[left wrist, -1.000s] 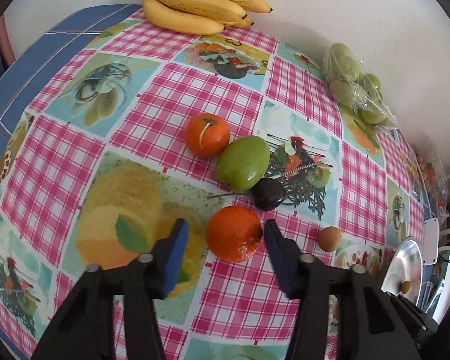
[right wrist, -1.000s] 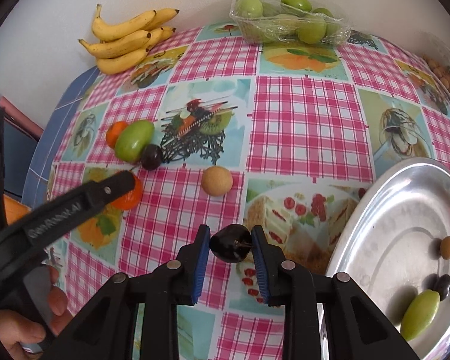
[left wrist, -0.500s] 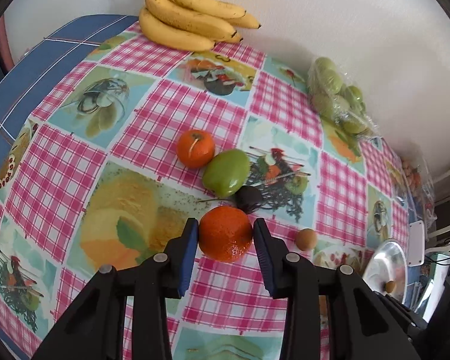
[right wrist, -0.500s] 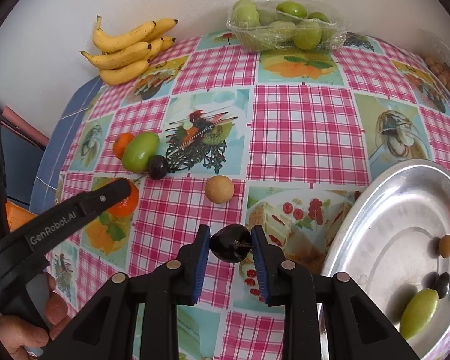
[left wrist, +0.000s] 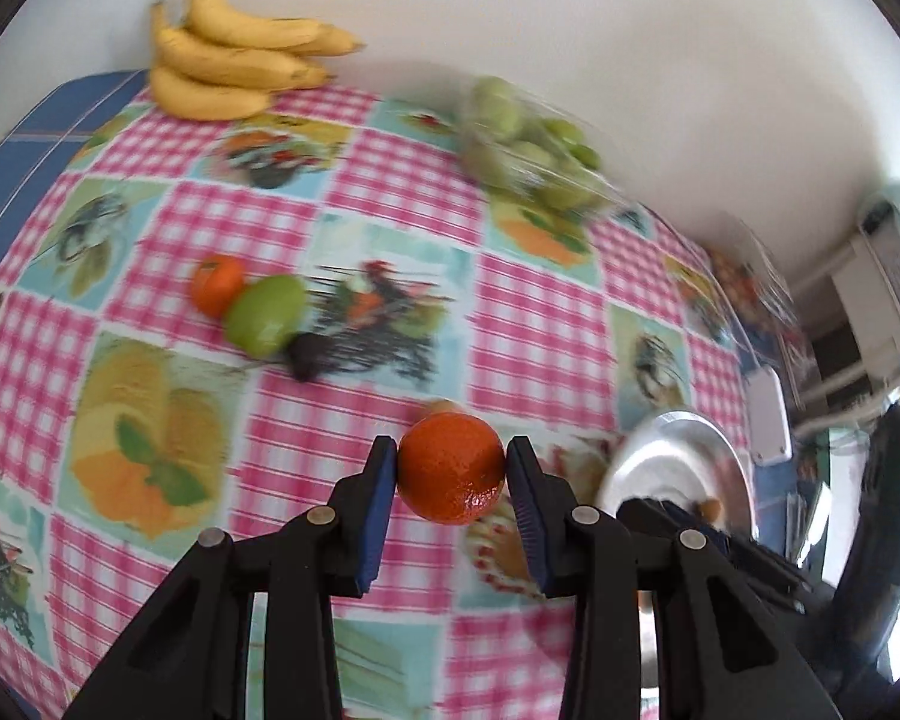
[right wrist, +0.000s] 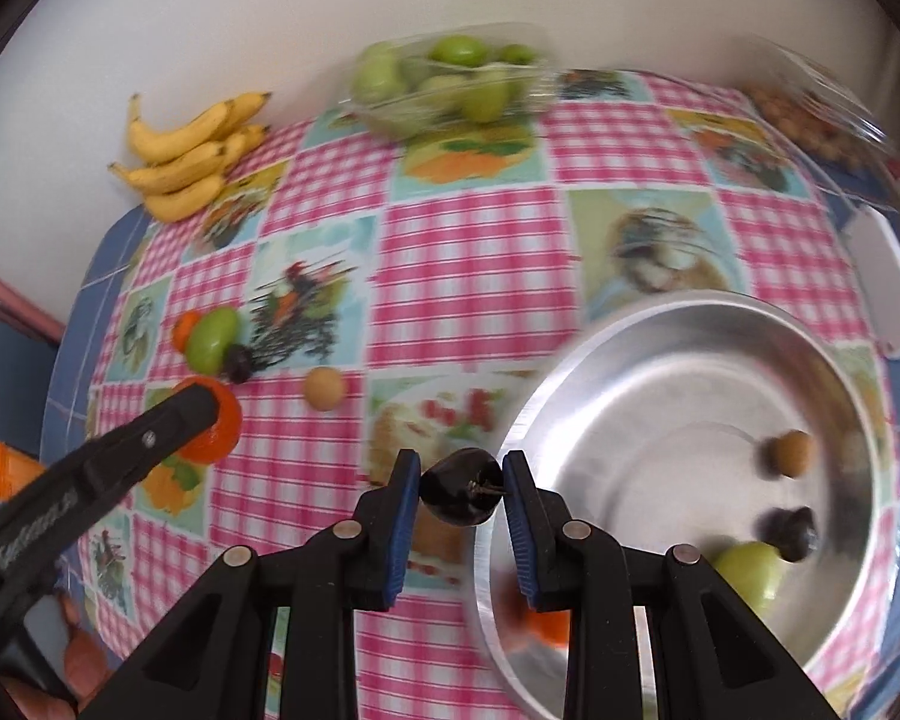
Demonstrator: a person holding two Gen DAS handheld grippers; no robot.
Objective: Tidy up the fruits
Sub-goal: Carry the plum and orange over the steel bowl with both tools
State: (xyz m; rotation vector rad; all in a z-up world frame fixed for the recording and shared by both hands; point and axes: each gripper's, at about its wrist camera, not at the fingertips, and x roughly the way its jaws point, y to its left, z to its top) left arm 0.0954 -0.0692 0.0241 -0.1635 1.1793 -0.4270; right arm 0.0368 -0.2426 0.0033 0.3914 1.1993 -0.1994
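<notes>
Glossy pink-checked tablecloth (right wrist: 468,276) with printed fruit pictures covers your table. Your left gripper (left wrist: 452,474) is clenched on a round orange (left wrist: 452,468) with dimpled, shiny skin, held above the cloth near the metal bowl (left wrist: 678,456). Your right gripper (right wrist: 461,495) squeezes a smooth dark plum (right wrist: 461,493) at the rim of the shiny round bowl (right wrist: 660,372), where a green fruit (right wrist: 750,570) already lies.
</notes>
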